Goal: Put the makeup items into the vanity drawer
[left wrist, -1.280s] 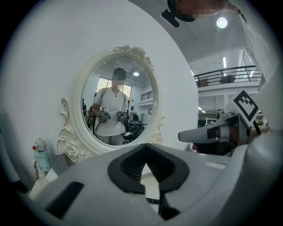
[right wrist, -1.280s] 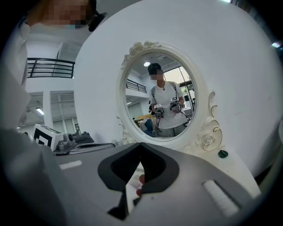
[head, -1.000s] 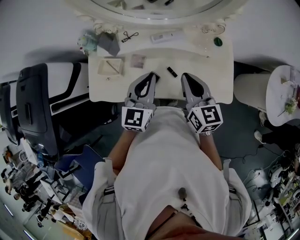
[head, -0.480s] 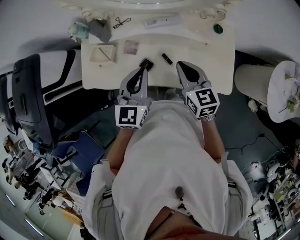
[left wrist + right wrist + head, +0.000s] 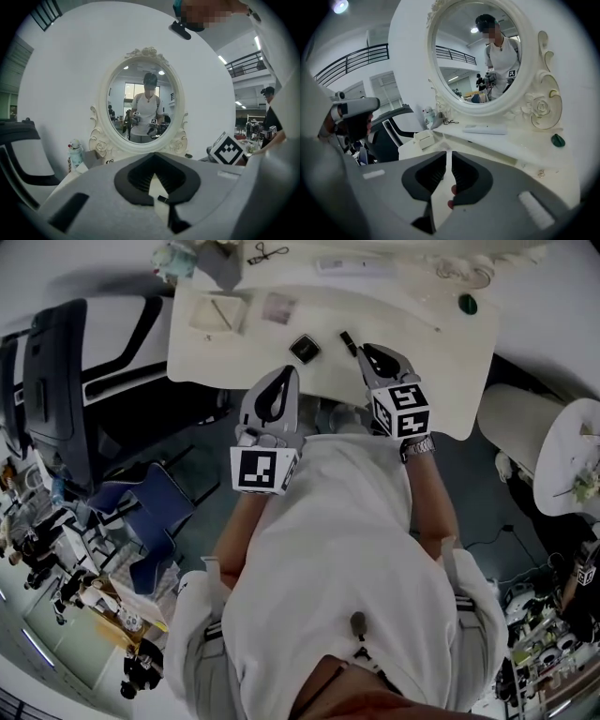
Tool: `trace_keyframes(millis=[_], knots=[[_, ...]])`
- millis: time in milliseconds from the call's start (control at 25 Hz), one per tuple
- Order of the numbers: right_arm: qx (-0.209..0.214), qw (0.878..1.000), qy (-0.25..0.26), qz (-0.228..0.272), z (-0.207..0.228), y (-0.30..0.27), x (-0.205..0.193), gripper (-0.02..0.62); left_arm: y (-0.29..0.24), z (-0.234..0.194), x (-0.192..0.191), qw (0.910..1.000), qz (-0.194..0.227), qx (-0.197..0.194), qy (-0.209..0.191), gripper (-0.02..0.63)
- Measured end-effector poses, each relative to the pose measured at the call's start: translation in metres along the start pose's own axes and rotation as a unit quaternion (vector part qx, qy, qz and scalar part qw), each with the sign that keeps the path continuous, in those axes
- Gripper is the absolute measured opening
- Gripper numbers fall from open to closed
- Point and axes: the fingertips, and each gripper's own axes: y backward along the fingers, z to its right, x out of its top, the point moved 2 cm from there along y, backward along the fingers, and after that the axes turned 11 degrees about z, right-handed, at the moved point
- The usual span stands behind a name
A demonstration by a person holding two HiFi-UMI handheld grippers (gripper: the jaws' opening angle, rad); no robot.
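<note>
Two makeup items are lying on the vanity (image 5: 427,352): a square black compact (image 5: 304,348) ahead of the shut, empty left gripper (image 5: 292,372), and a slim black tube (image 5: 348,342) just beside the right gripper (image 5: 367,351). The right jaws, just opening to a narrow gap, are holding nothing.

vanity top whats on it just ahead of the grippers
A square black compact and a small black tube lie on the vanity top. The right gripper, jaws just opening and empty, hides what's beneath it.
</note>
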Motion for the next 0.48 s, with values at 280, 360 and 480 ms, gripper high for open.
trace_keyframes(millis=[280,360,480], knots=[[0.003,0.998,0.000,-0.059,0.014,-0.030,-0.045,0.078,0.009,-0.002,-0.013,0.9993,-0.018,0.031,0.008,0.006],[-0.001,0.997,0.012,-0.081,0.018,-0.037,-0.061,0.086,0.009,0.000,-0.017,0.9991,-0.026,0.033,0.008,0.006],[-0.002,0.992,0.049,-0.118,0.021,-0.045,-0.081,0.098,0.007,0.003,-0.020,0.9989,-0.031,0.035,0.010,0.006]])
